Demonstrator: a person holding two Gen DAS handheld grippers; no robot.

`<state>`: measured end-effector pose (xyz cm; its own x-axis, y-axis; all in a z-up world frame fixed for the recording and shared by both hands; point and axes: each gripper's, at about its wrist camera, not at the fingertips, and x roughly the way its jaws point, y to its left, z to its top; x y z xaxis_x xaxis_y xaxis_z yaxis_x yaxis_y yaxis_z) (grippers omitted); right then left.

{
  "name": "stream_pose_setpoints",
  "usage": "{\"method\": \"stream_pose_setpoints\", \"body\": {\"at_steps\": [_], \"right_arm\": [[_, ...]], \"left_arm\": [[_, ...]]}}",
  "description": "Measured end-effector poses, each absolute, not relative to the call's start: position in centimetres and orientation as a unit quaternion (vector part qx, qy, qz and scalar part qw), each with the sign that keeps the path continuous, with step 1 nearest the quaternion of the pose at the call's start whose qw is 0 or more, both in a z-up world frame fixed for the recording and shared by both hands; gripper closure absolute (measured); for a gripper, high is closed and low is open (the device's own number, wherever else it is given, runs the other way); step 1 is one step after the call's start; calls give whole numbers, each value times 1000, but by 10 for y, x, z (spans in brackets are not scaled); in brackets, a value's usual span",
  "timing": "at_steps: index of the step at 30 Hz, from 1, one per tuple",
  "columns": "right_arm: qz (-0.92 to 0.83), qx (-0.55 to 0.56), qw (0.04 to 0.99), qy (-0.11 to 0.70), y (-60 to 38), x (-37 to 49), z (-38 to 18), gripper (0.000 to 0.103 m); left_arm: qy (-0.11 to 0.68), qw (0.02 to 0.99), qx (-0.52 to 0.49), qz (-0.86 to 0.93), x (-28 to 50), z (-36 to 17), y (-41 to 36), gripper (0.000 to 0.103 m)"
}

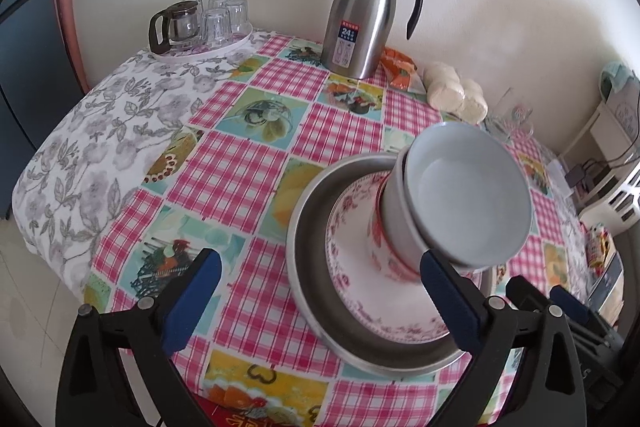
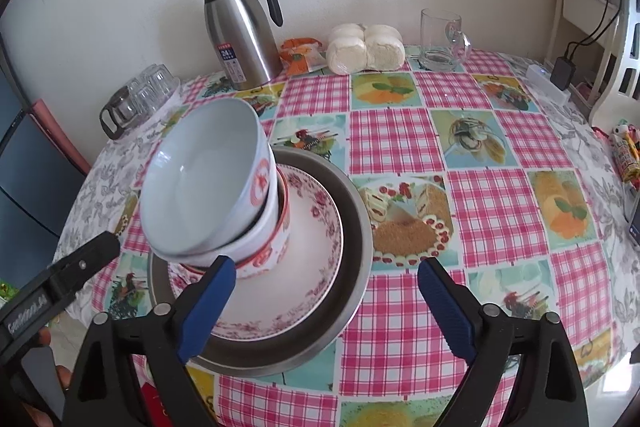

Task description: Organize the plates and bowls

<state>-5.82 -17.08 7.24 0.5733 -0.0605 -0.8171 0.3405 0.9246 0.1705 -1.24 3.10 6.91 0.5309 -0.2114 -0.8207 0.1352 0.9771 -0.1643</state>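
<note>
We note both grippers wide, nothing held: left gripper (image 1: 322,299) and right gripper (image 2: 326,303) flank the stack at the bench's (image 2: 500,195) near edge. Metal pan (image 2: 356,227) holds floral plate (image 2: 316,247); on it, nested bowls (image 2: 208,183), the top one tilted. Stacking looks finished; next we would level that bowl. Beyond, thermos (image 2: 240,35) by the wall.

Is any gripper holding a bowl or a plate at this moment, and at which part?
Nothing is held. The left gripper and right gripper are both open and empty, beside the stacked bowls on the floral plate.
</note>
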Motion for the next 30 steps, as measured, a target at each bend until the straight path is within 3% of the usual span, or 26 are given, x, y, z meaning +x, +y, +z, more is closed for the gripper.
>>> {"method": "stream_pose_setpoints", "body": {"at_steps": [6, 30], "right_arm": [[-116, 154, 872, 450, -170, -62, 70, 0], [-118, 147, 869, 457, -169, -77, 65, 0]], "left_arm": [[484, 869, -24, -99, -21, 62, 30, 3], [505, 861, 50, -43, -38, 49, 26, 3]]}}
